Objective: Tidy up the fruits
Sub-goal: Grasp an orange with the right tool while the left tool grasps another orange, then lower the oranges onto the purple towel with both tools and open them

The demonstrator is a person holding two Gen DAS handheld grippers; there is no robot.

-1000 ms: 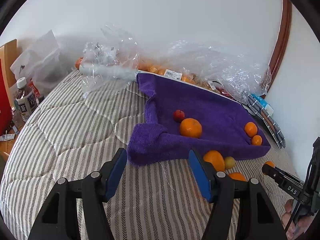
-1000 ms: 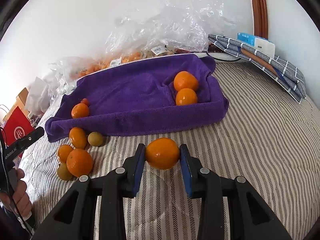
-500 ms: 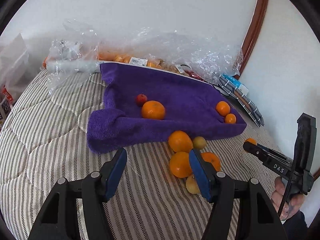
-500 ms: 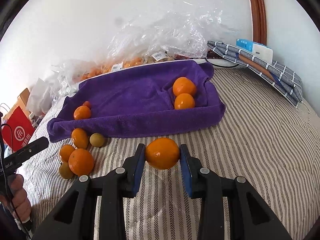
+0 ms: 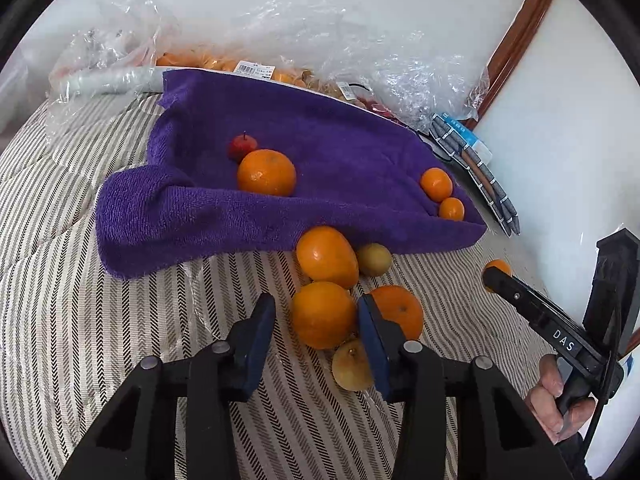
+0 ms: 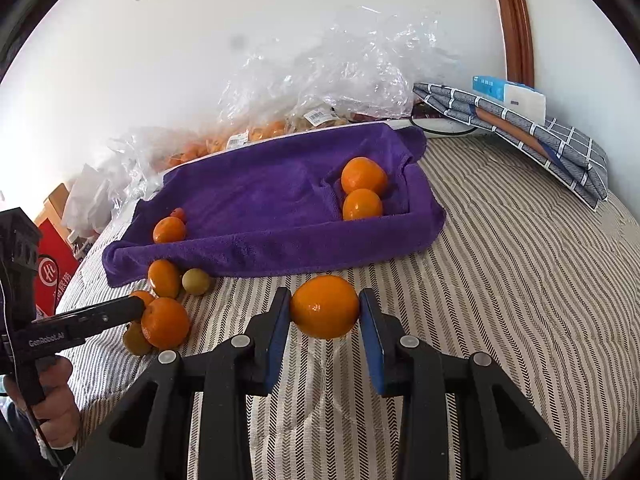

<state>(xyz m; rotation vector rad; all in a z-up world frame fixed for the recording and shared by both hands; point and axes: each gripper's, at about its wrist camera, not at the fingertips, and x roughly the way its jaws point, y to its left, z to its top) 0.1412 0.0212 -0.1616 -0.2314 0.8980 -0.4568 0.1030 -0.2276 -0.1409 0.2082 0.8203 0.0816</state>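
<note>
The left hand-held gripper has just been closing around an orange on the bed, left pad not touching; the right hand-held gripper pinches another orange just before the purple towel

The towel was purple terry cloth, looped and matt. Under it the bedcover was quilted cloth woven in a fine herringbone stripe, also matt. The oranges had dimpled, glossy peel, and the one in the right gripper caught a bright highlight. The bags by the wall were thin, clear, crinkled plastic. Both grippers had matt black plastic bodies with smooth blue pads. The door frame was polished brown wood.
</note>
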